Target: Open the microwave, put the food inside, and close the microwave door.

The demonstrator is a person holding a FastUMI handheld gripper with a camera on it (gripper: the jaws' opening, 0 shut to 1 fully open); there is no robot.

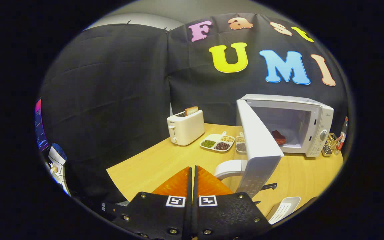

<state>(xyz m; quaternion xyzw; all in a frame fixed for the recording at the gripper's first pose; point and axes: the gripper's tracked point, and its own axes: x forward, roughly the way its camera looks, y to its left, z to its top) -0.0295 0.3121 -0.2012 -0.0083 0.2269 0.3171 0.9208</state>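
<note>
On the table (pixel 165 160), one open microwave (pixel 298 123) with food (pixel 278 136), one toaster (pixel 185 126); hand-held gripper (pixel 192 173) clenched, empty.

Set on the light wooden table (pixel 152 163): white microwave (pixel 312 126) at far right, its white door (pixel 258 143) swung open toward the fingers, with the dark red food (pixel 278 137) inside. Left of it the divided white dish of beans and grains (pixel 217 142), then the white toaster (pixel 185 128). Closed together just before the door's handle: the gripper (pixel 192 170).
</note>
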